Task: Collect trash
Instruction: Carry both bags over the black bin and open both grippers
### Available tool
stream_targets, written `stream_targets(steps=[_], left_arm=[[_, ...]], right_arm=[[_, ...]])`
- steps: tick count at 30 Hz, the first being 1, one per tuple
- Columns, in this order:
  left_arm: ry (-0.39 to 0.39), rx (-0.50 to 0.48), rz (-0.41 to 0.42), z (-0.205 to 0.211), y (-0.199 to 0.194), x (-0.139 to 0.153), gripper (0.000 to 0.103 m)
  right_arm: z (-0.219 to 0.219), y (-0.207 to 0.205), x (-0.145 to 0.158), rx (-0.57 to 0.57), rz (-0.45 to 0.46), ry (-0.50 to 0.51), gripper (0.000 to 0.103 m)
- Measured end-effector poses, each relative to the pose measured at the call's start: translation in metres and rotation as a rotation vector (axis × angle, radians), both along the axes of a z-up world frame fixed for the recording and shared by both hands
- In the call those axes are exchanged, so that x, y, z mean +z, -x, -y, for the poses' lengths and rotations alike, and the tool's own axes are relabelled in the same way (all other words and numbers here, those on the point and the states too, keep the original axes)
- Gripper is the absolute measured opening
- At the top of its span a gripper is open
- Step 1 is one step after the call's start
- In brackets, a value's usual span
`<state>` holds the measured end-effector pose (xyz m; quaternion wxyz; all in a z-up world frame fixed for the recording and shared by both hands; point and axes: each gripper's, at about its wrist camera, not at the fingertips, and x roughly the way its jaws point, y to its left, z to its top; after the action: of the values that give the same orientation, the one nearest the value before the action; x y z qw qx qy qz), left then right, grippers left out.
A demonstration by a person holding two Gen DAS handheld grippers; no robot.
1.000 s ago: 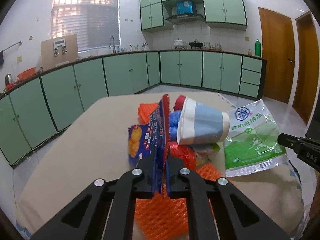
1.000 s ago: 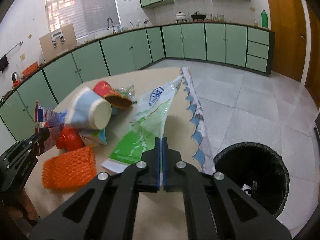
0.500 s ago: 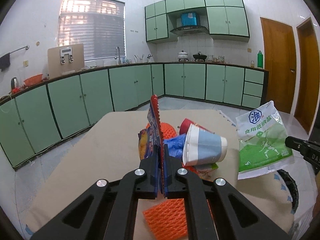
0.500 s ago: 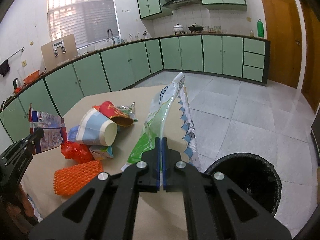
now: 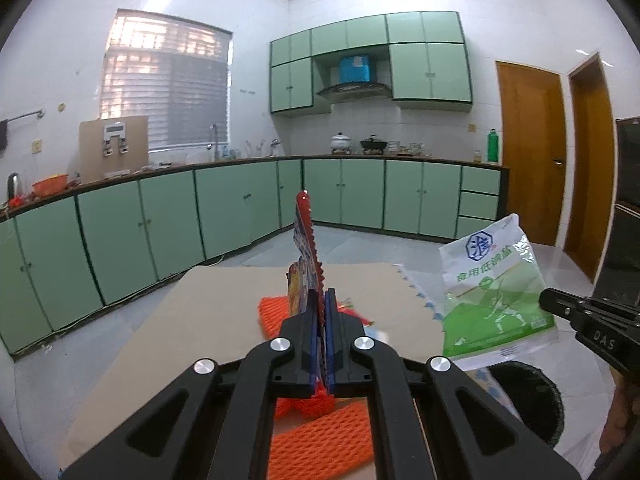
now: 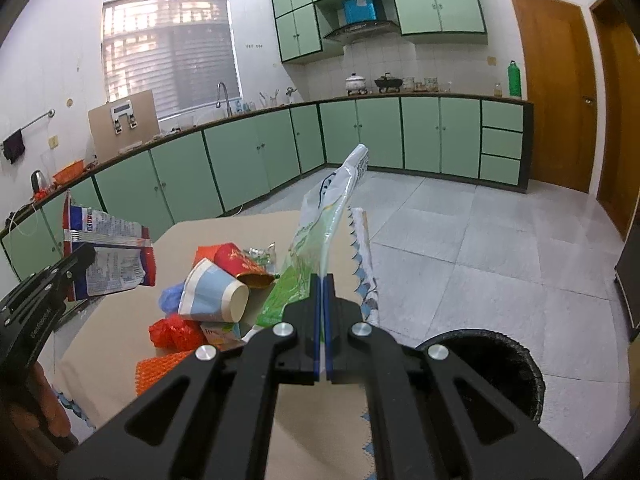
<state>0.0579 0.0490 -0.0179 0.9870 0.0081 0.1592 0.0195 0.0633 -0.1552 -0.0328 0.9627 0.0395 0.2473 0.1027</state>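
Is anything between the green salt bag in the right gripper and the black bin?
Nothing visible. The right gripper holds the green salt bag clear above the table; the black bin stands open on the floor beside it.

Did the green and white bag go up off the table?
Yes. The green and white bag has risen: shut in the right gripper, its top now reaches the cabinet doors behind, clear of the table.
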Motion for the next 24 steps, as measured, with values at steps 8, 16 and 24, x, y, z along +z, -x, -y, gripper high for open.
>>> stream_targets(steps=[8,16,24], left_arm=[[0.024,-0.135,-0.026,0.042,-0.009,0.006,0.003],[0.027,-0.267,-0.057,0.1,-0.025,-0.005,0.003],[0.036,-0.404,-0.076,0.173,-0.045,-0.021,0.003]], right_arm=[[0.031,0.024,0.012,-0.08,0.022,0.011,0.001],[0.081,0.043,0.011,-0.202,0.02,0.022,0.001],[0.141,0.056,-0.005,-0.347,-0.007,0.036,0.001]])
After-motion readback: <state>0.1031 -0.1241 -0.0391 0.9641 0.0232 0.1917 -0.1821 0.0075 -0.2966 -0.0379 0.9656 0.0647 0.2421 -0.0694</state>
